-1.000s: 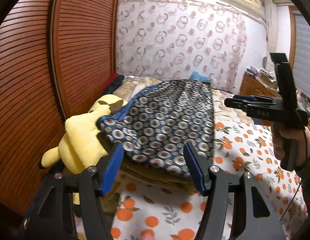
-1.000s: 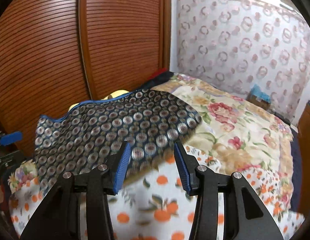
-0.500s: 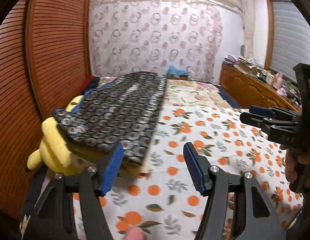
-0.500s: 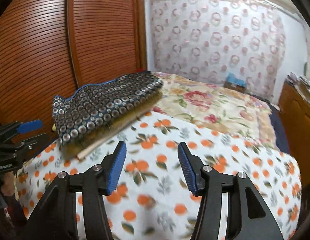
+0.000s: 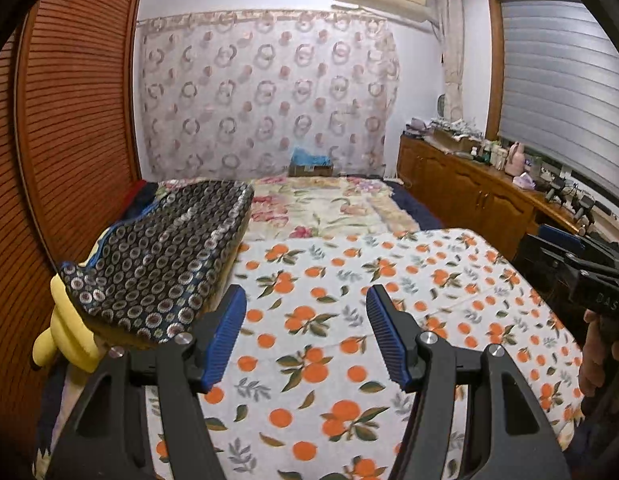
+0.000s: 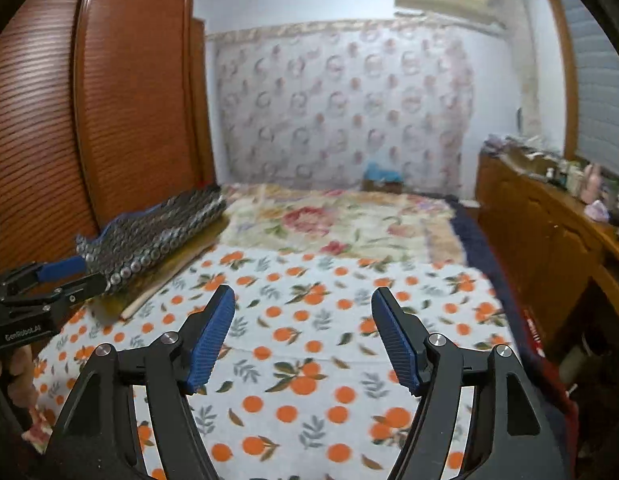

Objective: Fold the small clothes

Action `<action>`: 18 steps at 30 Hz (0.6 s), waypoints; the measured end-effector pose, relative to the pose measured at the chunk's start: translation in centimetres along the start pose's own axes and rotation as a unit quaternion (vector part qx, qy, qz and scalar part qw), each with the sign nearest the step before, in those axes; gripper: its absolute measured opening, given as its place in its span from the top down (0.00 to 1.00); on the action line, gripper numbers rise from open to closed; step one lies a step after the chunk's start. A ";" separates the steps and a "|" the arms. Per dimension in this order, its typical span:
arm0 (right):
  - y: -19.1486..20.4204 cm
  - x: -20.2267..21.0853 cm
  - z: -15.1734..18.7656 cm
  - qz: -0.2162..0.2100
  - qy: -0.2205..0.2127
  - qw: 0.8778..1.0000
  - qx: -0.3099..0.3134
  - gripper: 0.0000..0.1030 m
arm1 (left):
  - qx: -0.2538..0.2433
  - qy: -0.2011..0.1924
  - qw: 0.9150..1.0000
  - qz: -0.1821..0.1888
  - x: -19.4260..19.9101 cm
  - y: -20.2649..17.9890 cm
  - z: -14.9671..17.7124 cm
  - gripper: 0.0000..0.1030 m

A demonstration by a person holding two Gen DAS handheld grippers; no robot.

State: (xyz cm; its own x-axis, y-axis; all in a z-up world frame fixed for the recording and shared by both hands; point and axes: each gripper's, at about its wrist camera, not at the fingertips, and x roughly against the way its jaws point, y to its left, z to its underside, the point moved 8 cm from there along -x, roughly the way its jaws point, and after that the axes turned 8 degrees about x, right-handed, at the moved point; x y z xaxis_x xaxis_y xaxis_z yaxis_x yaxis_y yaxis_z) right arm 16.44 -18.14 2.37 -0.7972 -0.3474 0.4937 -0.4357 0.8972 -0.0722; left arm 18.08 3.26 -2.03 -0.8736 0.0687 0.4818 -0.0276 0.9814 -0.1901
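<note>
A folded dark blue garment with a ring pattern lies on top of a stack at the left side of the bed, against the wardrobe; it also shows in the right wrist view. My left gripper is open and empty, above the orange-print sheet, to the right of the stack. My right gripper is open and empty above the same sheet. Each gripper shows at the edge of the other's view, the right one and the left one.
A yellow plush toy sits under the stack's near end. A wooden louvred wardrobe runs along the left. A floral quilt covers the far bed. A wooden sideboard with clutter stands at the right under a shuttered window.
Both grippers have drawn back and swung right, away from the patterned garment, which now lies left of both. Both stayed open.
</note>
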 end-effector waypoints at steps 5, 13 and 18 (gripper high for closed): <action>-1.4 1.8 -0.2 0.022 -0.012 1.000 -0.010 0.29 | 0.001 -0.010 1.000 0.004 1.1 -0.7 -0.9 0.39; -2.4 2.7 -0.3 0.041 -0.020 0.999 -0.019 0.29 | -0.003 -0.019 1.000 0.002 2.0 -1.3 -1.2 0.39; -2.6 2.8 -0.2 0.045 -0.020 0.999 -0.020 0.29 | -0.003 -0.020 1.000 0.000 2.2 -1.2 -1.2 0.39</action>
State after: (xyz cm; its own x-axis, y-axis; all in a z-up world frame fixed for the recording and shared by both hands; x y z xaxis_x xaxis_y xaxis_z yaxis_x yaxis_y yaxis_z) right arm 15.40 -21.41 4.12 -0.8485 -0.2756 0.4517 -0.3455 0.9351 -0.0785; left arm 16.82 2.41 0.28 -0.8927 0.0617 0.4464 -0.0242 0.9826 -0.1843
